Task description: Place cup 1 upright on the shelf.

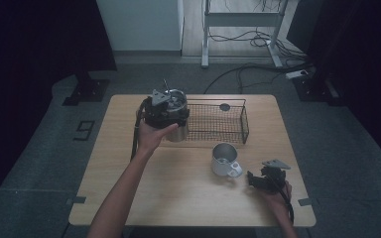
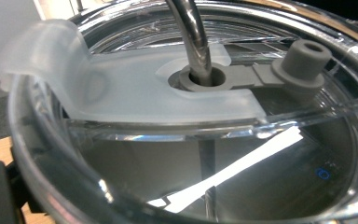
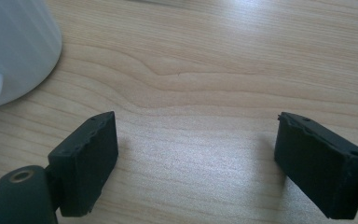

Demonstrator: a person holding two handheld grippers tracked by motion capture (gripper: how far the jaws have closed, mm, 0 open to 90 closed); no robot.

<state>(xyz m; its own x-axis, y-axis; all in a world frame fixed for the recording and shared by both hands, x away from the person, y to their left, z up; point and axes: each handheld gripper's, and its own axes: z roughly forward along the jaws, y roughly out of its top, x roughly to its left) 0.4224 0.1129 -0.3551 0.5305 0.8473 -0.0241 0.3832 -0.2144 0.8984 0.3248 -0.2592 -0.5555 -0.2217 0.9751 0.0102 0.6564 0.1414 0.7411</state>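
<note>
- Tumbler (image 1: 177,119): bare silver steel; clear lid (image 2: 205,154) with a frosted white flap and grey stopper.
- Straw (image 2: 193,37): shiny silver.
- Mug (image 1: 224,159): white, grey inside.
- Basket (image 1: 218,121): black wire grid.
- Table (image 1: 178,188): pale wood, wavy grain.
- Left gripper (image 1: 164,111), right gripper (image 3: 196,163): black, with grey plates.

Dim room, grey carpet (image 1: 39,148), floor cables (image 1: 243,69)

Steel tumbler (image 1: 177,130): upright, clear lid (image 2: 182,140) fitted, metal straw (image 2: 193,37) through the lid's grey grommet, frosted flap raised. Located directly against the left tool (image 1: 164,111), held between its jaws, lifted off the surface.
</note>
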